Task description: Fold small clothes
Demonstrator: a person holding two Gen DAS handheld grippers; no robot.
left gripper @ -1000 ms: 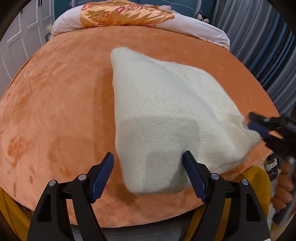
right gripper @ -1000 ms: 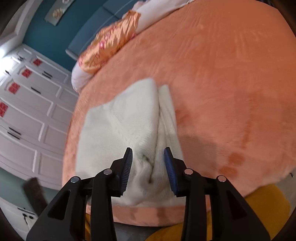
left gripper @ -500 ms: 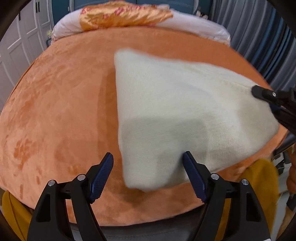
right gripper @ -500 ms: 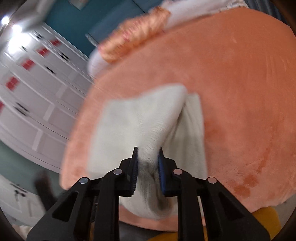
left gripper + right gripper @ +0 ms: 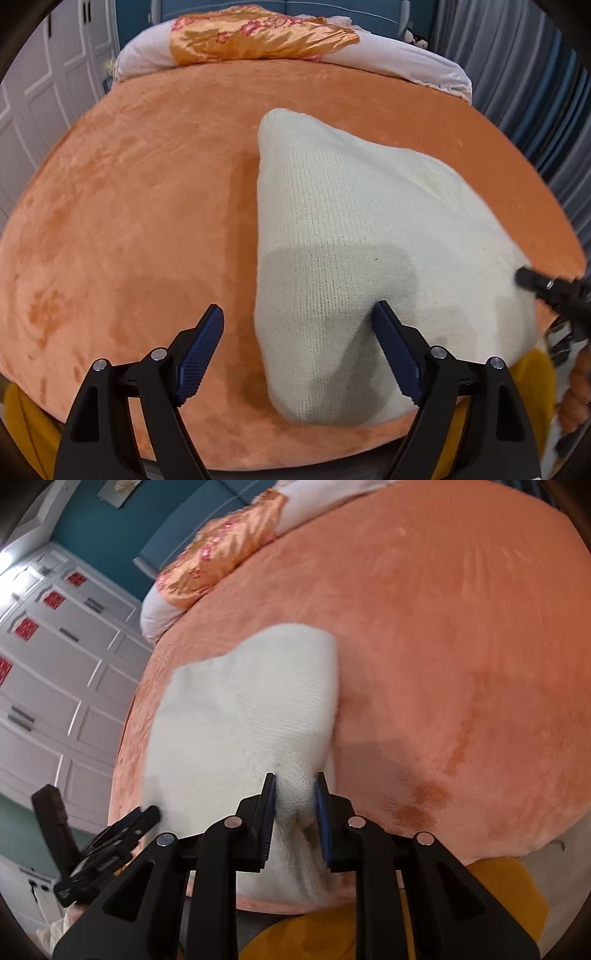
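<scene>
A cream knitted garment [image 5: 354, 229] lies folded on the orange bed cover [image 5: 129, 206], near the bed's front edge. My left gripper [image 5: 299, 325] is open, its jaws wide apart over the garment's near left corner, gripping nothing. My right gripper [image 5: 295, 794] is shut on a bunched fold of the garment [image 5: 236, 720] at its near right edge. The right gripper also shows at the right edge of the left wrist view [image 5: 550, 286]. The left gripper shows at the lower left of the right wrist view [image 5: 122, 830].
A pillow with an orange satin cover [image 5: 258, 35] lies at the head of the bed. White wardrobe doors [image 5: 44, 672] stand to the left, grey-blue curtains [image 5: 535, 85] to the right. Yellow cloth [image 5: 491, 882] shows below the bed's front edge.
My right gripper has closed on the garment's right edge, lifted it, then brought it back down towards the bed. My left gripper stays open over the near left corner.
</scene>
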